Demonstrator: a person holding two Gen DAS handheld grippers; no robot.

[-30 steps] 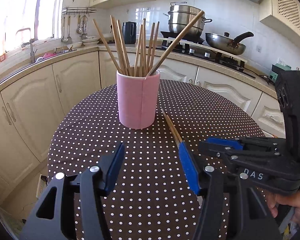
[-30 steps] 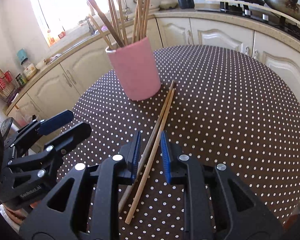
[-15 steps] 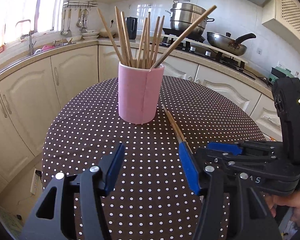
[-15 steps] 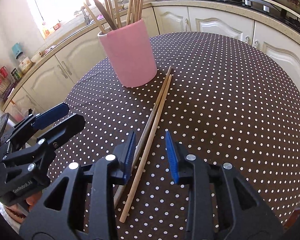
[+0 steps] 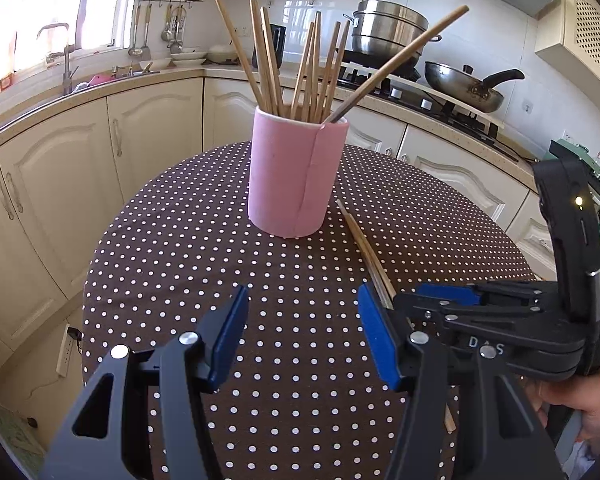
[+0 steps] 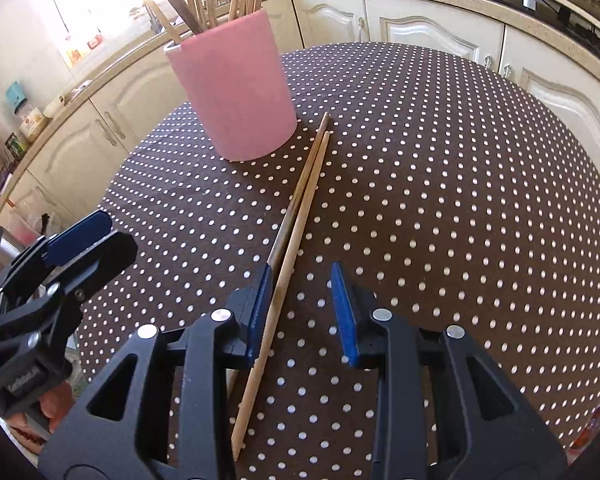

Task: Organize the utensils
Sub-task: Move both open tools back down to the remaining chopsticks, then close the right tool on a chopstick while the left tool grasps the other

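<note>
Wooden chopsticks [image 6: 300,204], two, lay side by side on dotted counter [image 6: 440,200] just beside pink holder [image 6: 236,88]; near ends partly hidden behind right gripper [image 6: 300,312], fingers lately widened, spread around them without pinching. Holder's own sticks cut off above, uncountable. Left gripper [image 5: 300,336] spread, empty.

On the table [image 6: 440,168] I see only two obstacles. The pink holder [image 5: 296,176] stands near the far edge, with chopsticks fanning out above its rim. Two loose chopsticks [image 6: 300,208] lie from its base toward the near edge. Toward the right edge the cloth is free for my right tongs [image 6: 302,312]. My left tongs [image 5: 300,336] hover just beside them, at the near edge.
</note>
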